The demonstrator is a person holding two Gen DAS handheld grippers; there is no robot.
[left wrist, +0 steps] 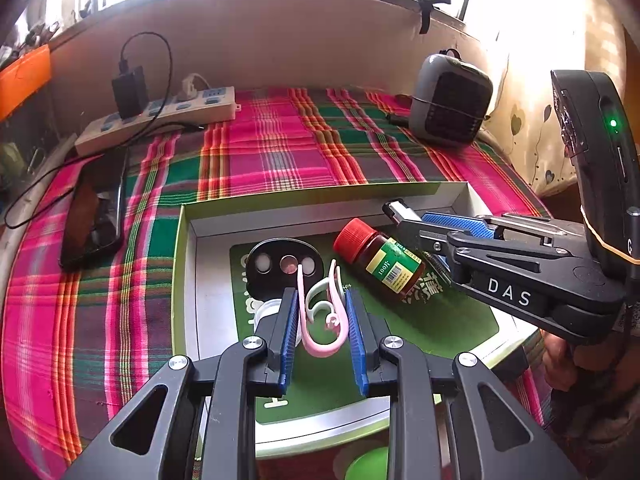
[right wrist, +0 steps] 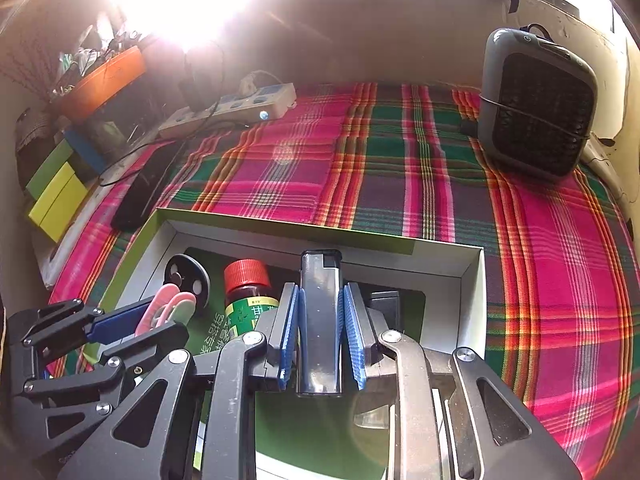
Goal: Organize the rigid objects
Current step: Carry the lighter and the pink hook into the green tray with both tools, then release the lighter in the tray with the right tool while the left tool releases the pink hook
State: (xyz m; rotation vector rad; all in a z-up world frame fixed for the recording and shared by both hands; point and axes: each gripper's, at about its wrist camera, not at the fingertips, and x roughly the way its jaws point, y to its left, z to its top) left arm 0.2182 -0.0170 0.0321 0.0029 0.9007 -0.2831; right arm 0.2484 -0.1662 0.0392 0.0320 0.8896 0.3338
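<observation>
Plaid cloth in pink, green and orange (left wrist: 280, 148) covers the bed-like surface under a bright window, and on it sits a shallow white cardboard box with a green rim (left wrist: 320, 196).

Nearest in the left wrist view, the left gripper (left wrist: 322, 312) is clamped on a pink plastic clip (left wrist: 316, 340), with a pale green clip (left wrist: 320, 292) nested against it, both held over the box floor. The right gripper (right wrist: 320, 312) is closed on a dark grey cigarette lighter (right wrist: 320, 320), held upright over the box's right half.

Just beyond, inside the box, lie a brown glass pill bottle with a red cap and green label (left wrist: 384, 260) and a black oval disc with three round holes (left wrist: 284, 264).

Both loads look ready to be set down, and the two grippers work close together. A careless lowering could knock the lighter against the bottle, which lies on its side and may roll. The pale clip, only hooked in the pink one, may drop loose.

Farther off, well apart from the box, lie a black phone (left wrist: 96, 216), a white power strip with a black charger (left wrist: 160, 116) and a grey portable fan (left wrist: 452, 100); none obstructs.
</observation>
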